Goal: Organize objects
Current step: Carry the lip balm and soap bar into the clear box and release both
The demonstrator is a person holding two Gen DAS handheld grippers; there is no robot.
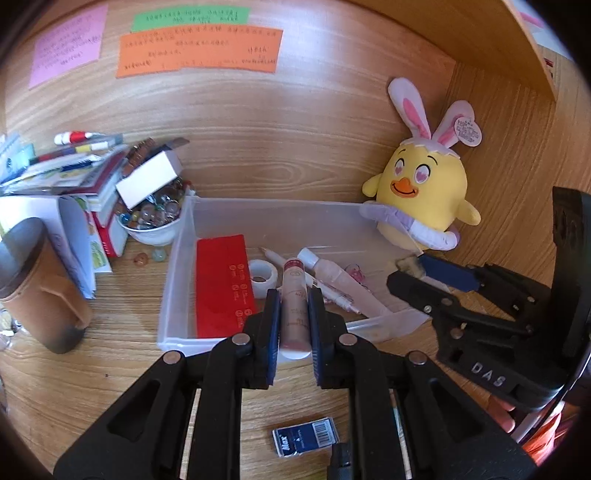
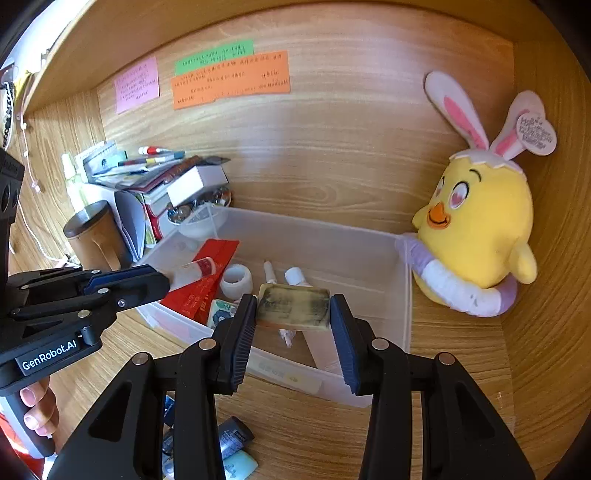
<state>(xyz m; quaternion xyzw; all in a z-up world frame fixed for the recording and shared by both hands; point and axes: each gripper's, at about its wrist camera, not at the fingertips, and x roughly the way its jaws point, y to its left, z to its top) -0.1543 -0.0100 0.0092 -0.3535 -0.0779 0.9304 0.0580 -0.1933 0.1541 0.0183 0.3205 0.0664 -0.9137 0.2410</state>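
Desk and back wall (image 1: 295,122): light brown wood grain, wavy banding.
Paper notes on the wall: one pink (image 1: 66,46), one green (image 1: 188,16), one orange (image 1: 199,51), all with dark handwriting.
Plush chick (image 1: 421,184): yellow body, orange beak, pink heart eyes, white ears with pink insides, lilac-and-white ring at its base.
Bin (image 1: 177,258): translucent, frosted white.
Flat packet (image 1: 221,284) inside it: red, pale print.
Tube (image 1: 294,306): pale pink, white ends, dark red band.
Block (image 2: 293,306): yellowish, smeared grey-black.
Small box (image 1: 306,435): navy with white barcode.
Cup (image 1: 40,284): tan, dark lid.
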